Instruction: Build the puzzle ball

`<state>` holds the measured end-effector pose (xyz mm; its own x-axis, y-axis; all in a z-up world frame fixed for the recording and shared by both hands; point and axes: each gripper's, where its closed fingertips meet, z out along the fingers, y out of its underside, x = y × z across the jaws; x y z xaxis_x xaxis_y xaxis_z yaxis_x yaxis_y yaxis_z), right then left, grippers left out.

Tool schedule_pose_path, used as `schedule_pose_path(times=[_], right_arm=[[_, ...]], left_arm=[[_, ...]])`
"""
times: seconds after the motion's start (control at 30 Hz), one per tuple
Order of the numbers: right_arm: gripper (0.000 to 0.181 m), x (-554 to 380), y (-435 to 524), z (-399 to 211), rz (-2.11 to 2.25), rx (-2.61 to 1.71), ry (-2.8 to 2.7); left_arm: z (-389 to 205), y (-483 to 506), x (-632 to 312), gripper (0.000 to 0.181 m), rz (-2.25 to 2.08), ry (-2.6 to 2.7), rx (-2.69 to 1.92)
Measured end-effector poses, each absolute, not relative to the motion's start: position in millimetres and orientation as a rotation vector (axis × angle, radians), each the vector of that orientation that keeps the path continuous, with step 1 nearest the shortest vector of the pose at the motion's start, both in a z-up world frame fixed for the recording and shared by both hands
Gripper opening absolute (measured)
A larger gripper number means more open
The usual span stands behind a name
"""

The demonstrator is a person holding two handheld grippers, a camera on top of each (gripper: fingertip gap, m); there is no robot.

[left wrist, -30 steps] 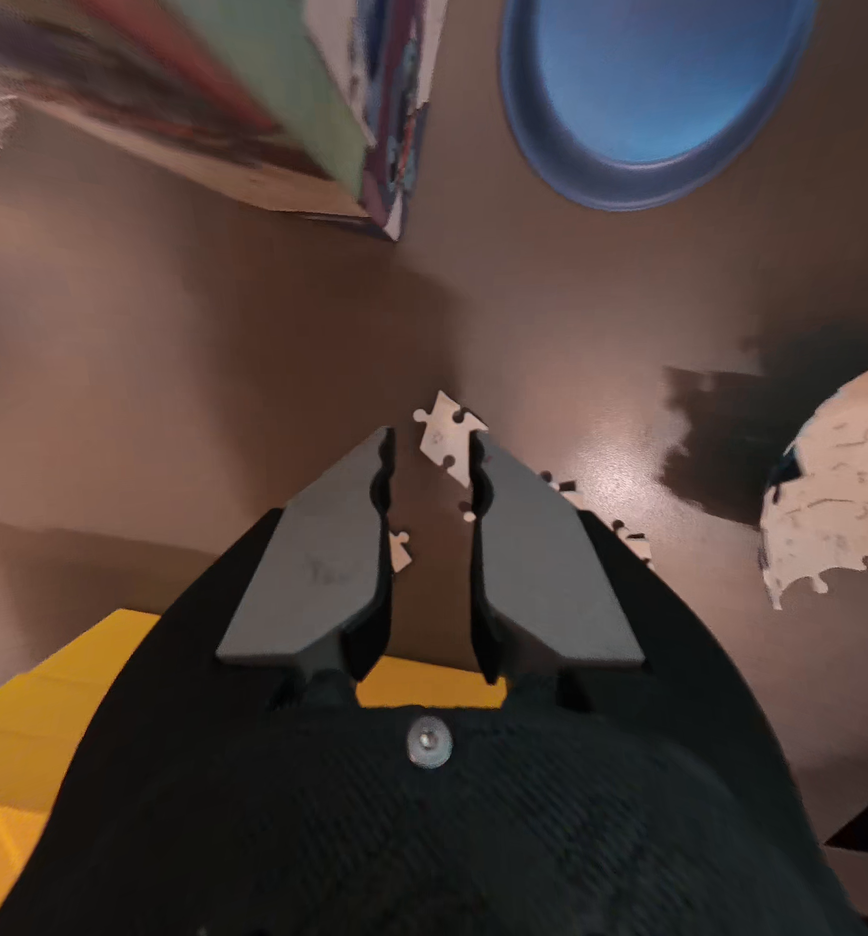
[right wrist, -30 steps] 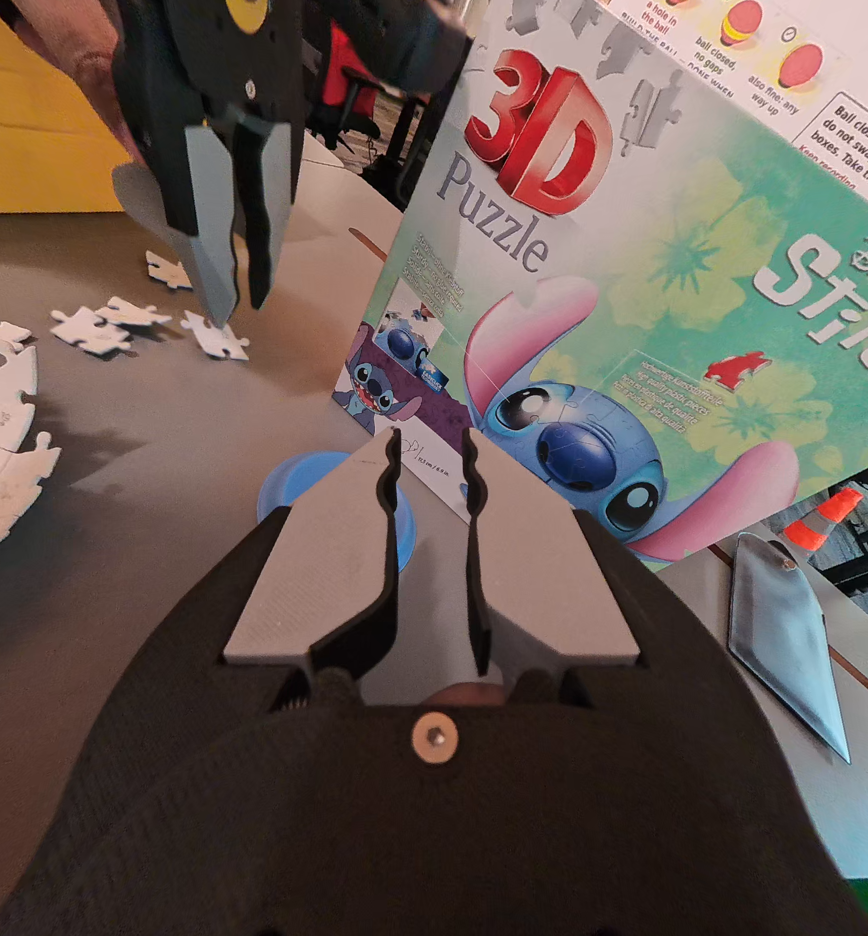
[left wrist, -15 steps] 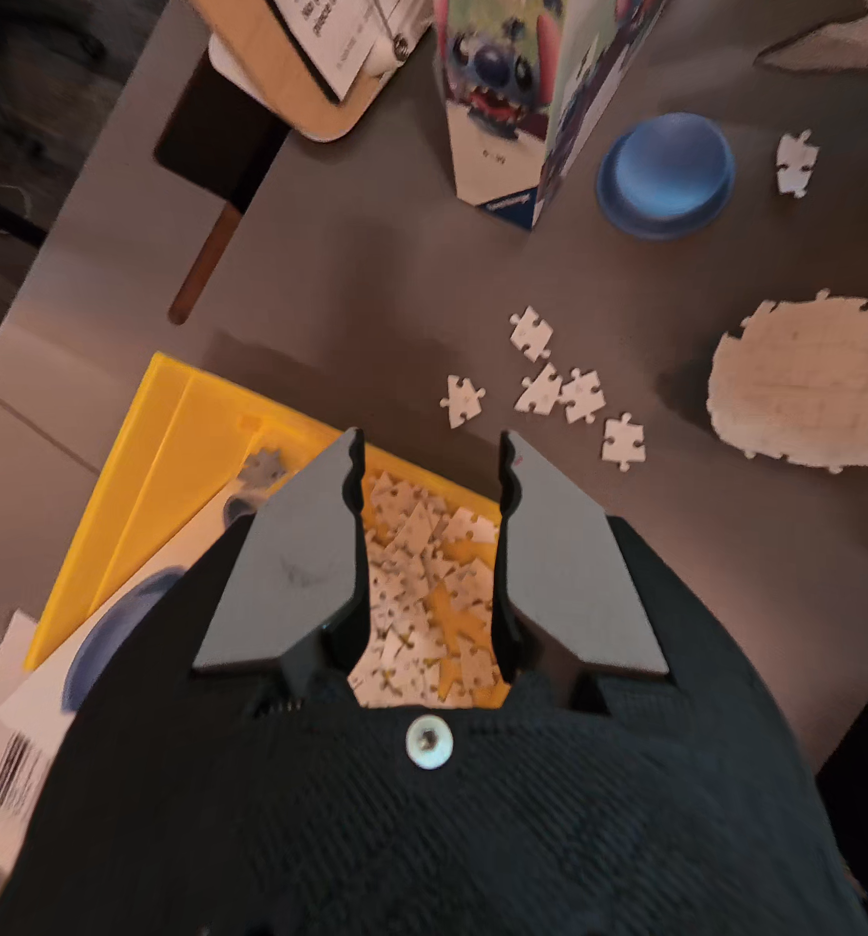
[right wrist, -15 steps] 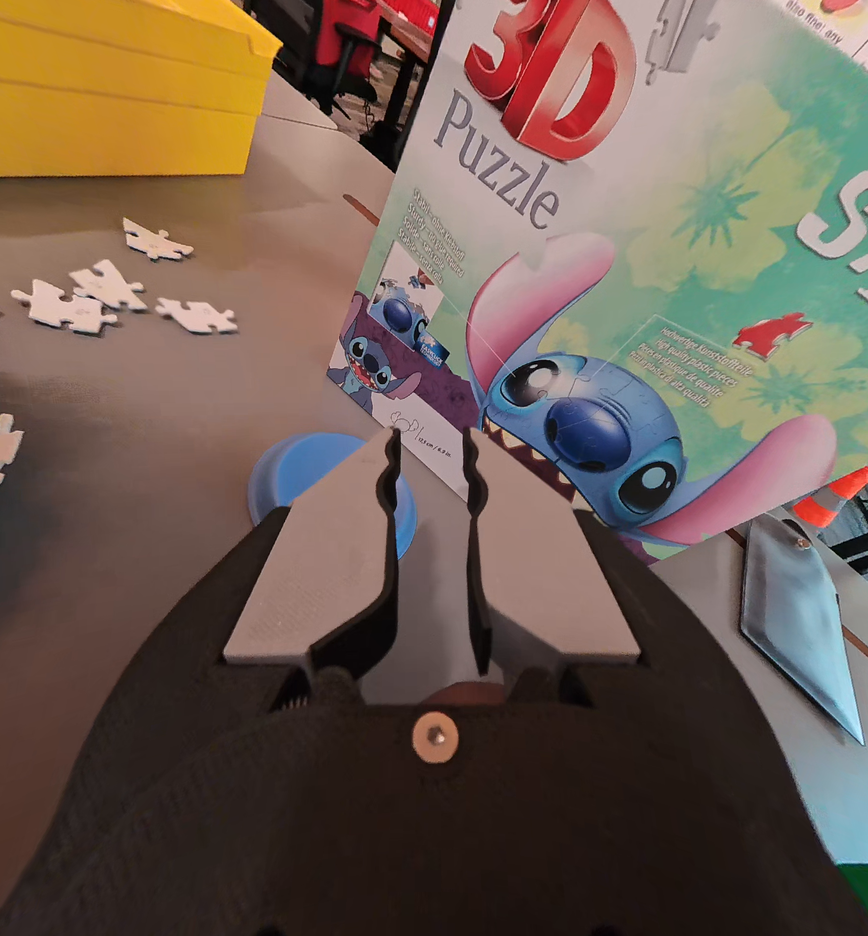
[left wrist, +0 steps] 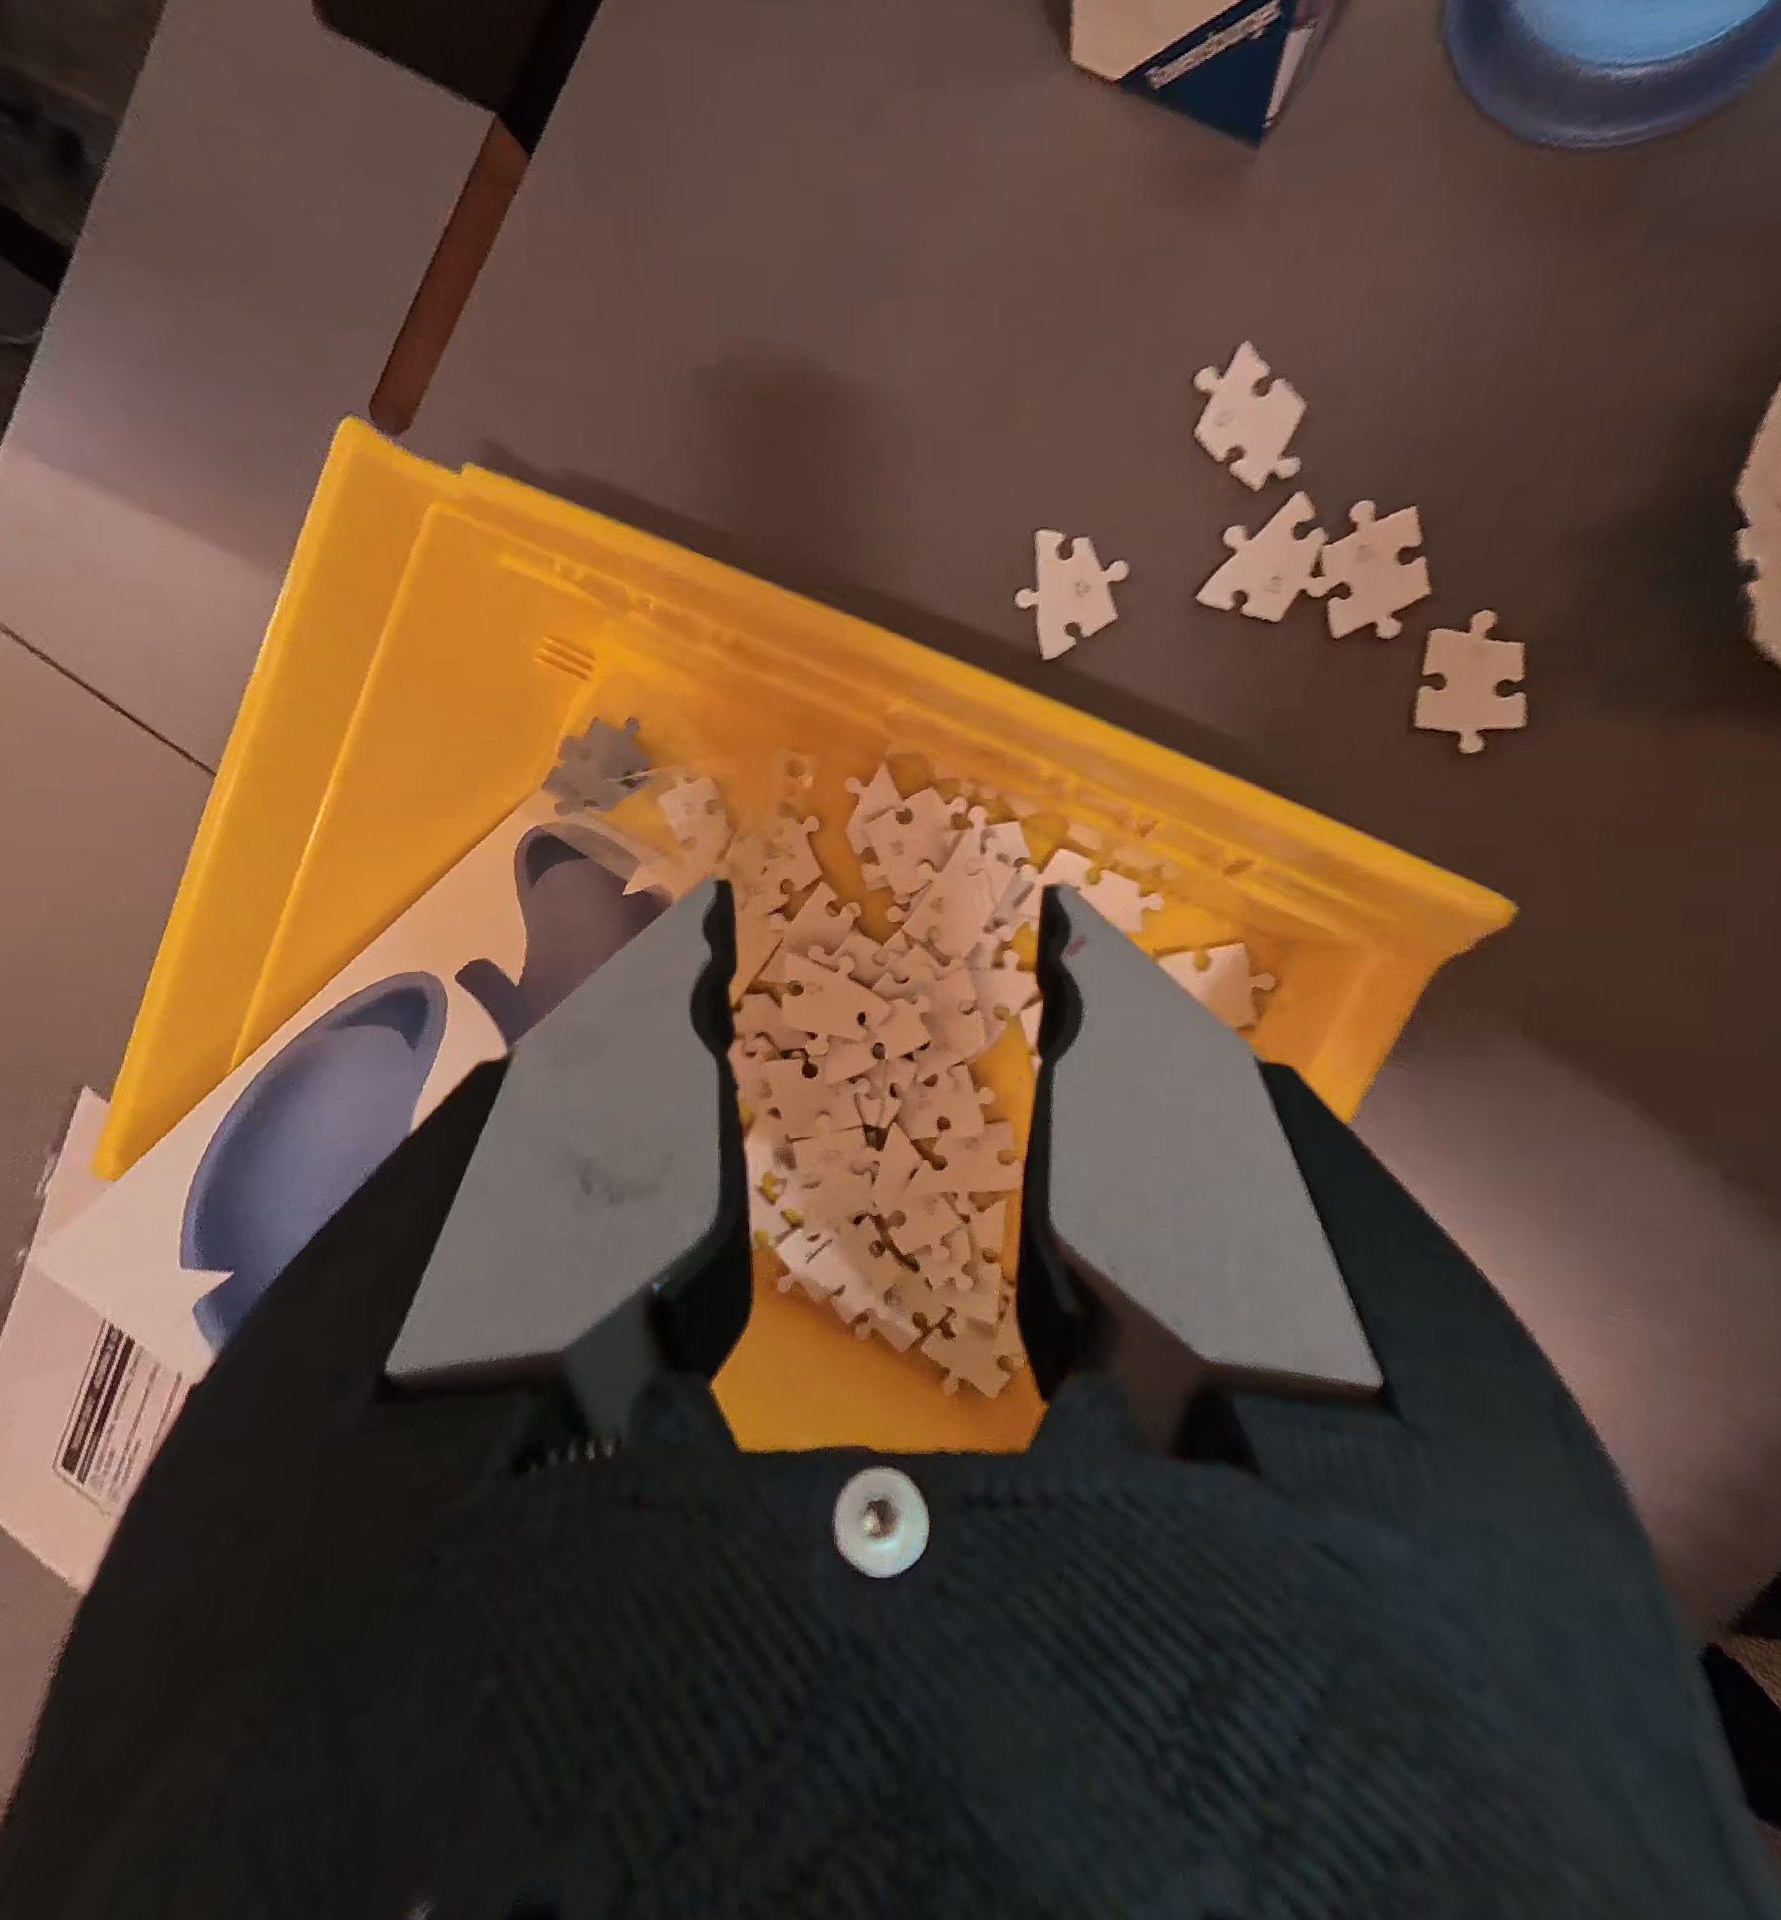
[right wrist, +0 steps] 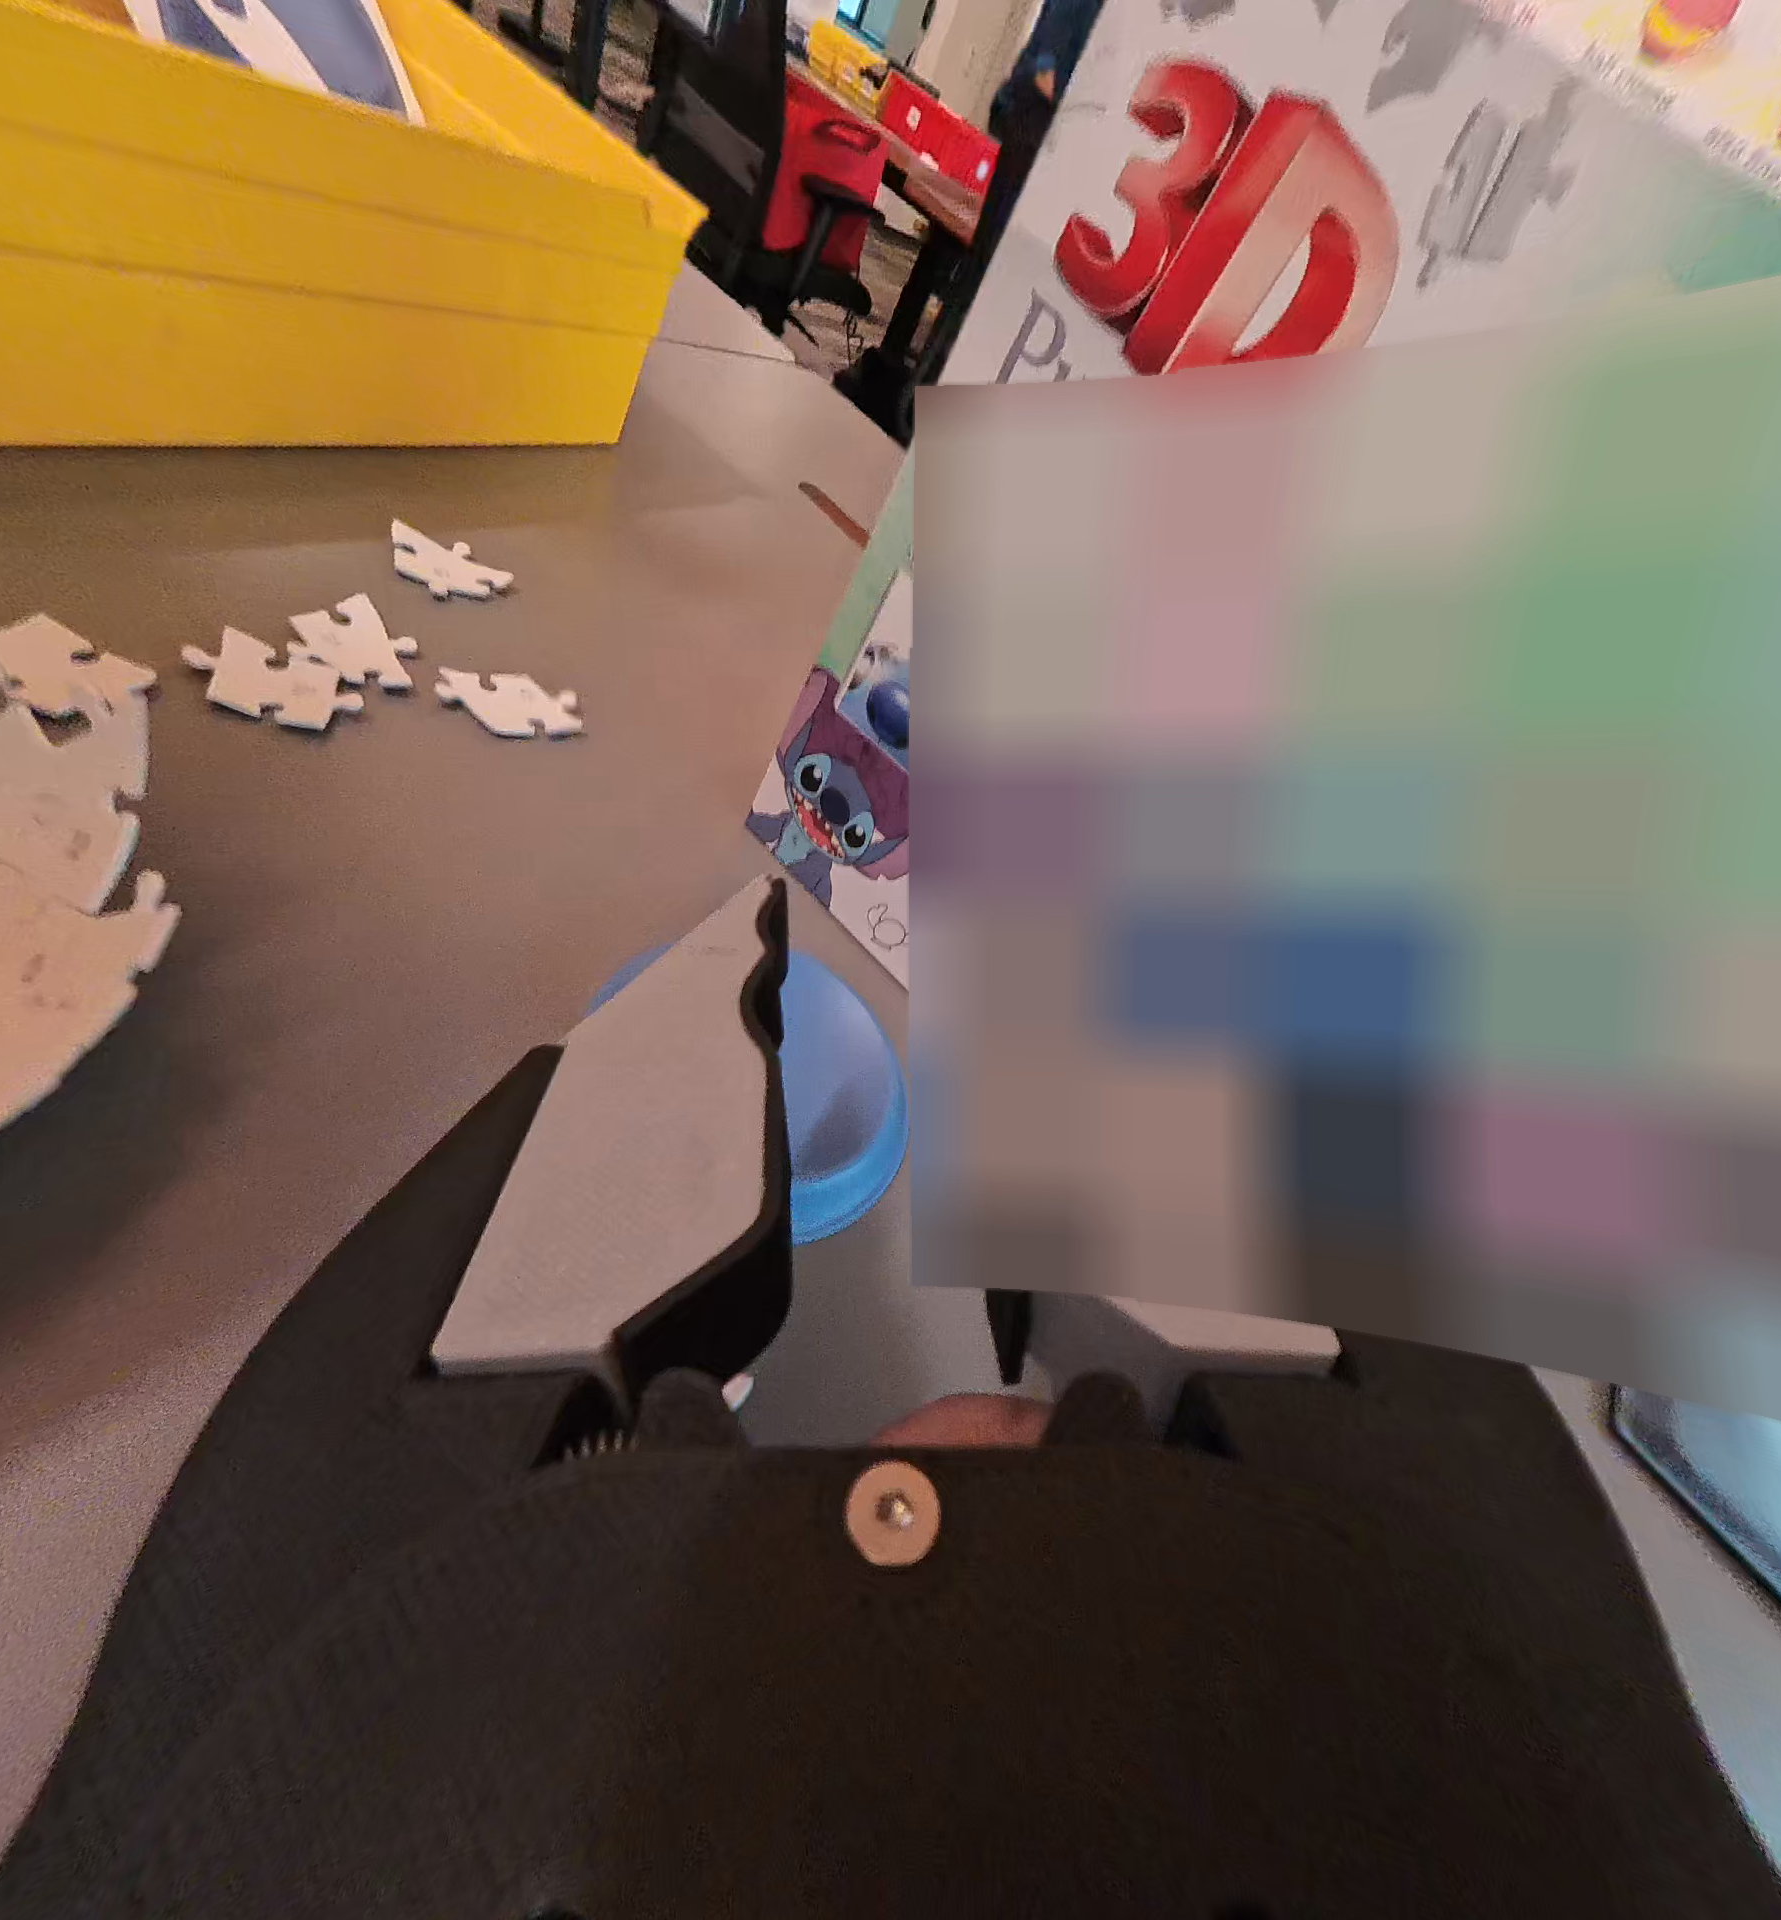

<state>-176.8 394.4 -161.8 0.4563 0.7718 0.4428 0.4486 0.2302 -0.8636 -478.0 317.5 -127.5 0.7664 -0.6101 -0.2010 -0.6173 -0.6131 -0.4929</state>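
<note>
Spreading under both views, the brown-grey tabletop (left wrist: 969, 260) carries a yellow plastic bin (left wrist: 366, 675) at one edge, an upright printed cardboard puzzle box (right wrist: 1229, 208), and the white half-built curved shell of the puzzle ball (right wrist: 13, 883) lying well apart from the bin. A heap of white puzzle pieces (left wrist: 886, 1091) fills one end of the bin beside a printed sheet (left wrist: 273, 1122). The left claw (left wrist: 881, 935) hangs over that heap, fingers spread wide and empty. A round blue plastic stand (right wrist: 844, 1101) sits just beside the box, behind the right claw (right wrist: 865, 935); a blur patch covers one finger, so I cannot tell its state. Five loose white pieces (left wrist: 1364, 566) lie between bin and shell.
</note>
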Motion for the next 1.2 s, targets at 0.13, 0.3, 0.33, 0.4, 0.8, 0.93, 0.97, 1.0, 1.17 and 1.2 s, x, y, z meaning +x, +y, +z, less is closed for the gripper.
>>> schedule_pose_path(times=[0.13,0.3,0.33,0.4,0.8,0.93,0.97,1.0,1.17,1.2], right_arm=[[0.042,-198,387,-147,0.369,-1.421,-1.174],[0.063,-241,379,-155,0.466,-1.523,-1.231],[0.066,-247,379,-159,0.462,-1.536,-1.250],[0.067,-257,377,-165,0.473,-1.544,-1.279],[0.056,-241,383,-161,0.641,-1.550,-1.135],[0.055,-243,377,-159,0.608,-1.517,-1.162],[0.055,-244,375,-160,0.598,-1.511,-1.176],[0.054,-246,374,-163,0.585,-1.506,-1.194],[0.054,-250,373,-178,0.516,-1.509,-1.262],[0.054,-250,373,-179,0.516,-1.513,-1.262]], left_arm=[[-134,319,-494,0.057,0.019,0.878,-2.444],[-153,324,-507,0.057,-0.001,0.834,-2.534],[-157,323,-507,0.057,-0.014,0.837,-2.553],[-162,323,-506,0.057,-0.016,0.850,-2.572],[-193,311,-476,0.057,-0.150,1.023,-2.653],[-199,294,-469,0.049,-0.230,1.120,-2.685],[-199,290,-466,0.049,-0.244,1.144,-2.682],[-198,288,-465,0.049,-0.245,1.165,-2.680],[-202,289,-476,0.050,-0.137,1.177,-2.703],[-203,288,-478,0.050,-0.139,1.174,-2.716]])
